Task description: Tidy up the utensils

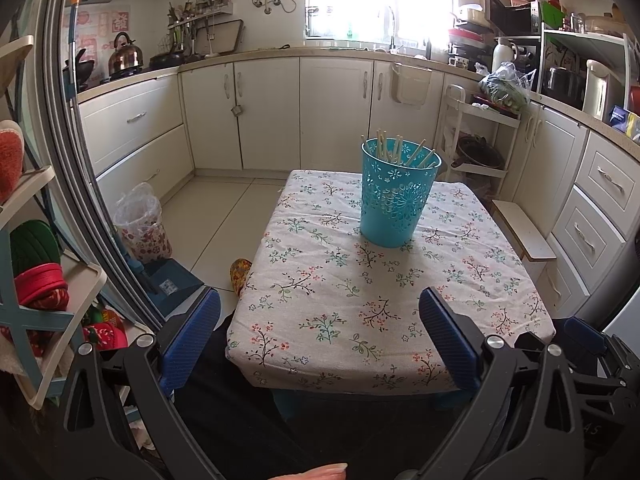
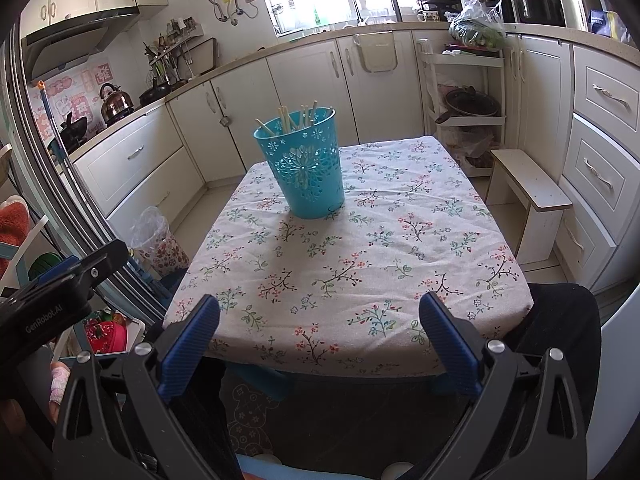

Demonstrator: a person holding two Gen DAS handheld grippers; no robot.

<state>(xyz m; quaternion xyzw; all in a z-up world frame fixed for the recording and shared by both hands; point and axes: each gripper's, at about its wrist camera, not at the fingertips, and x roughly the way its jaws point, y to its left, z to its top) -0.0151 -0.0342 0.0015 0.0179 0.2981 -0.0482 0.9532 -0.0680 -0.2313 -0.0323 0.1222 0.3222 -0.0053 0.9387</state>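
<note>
Kitchen: white cabinets all round, bright window at top centre of both views, kettle on the hob at upper left.
Surface: small table [image 1: 320, 376] under a floral cloth; no loose utensils visible on it.
Task's thing: chopsticks [image 1: 394, 152] standing upright, fanned, inside a teal perforated basket [image 1: 396, 200] toward the table's far end.
Left gripper [image 1: 320, 312]: jaws wide apart, holding nothing, at the near table edge.
Right gripper [image 2: 320, 312]: jaws wide apart, holding nothing, also at the near edge.
Bearing: basket lies ahead, right of centre in the left view and left of centre [image 2: 306, 168] in the right view, so between the two.
Nearer hand: cannot tell; both well apart from it.
Judgement: sticks' long axis near vertical, so any grasp would come from above the rim.
</note>
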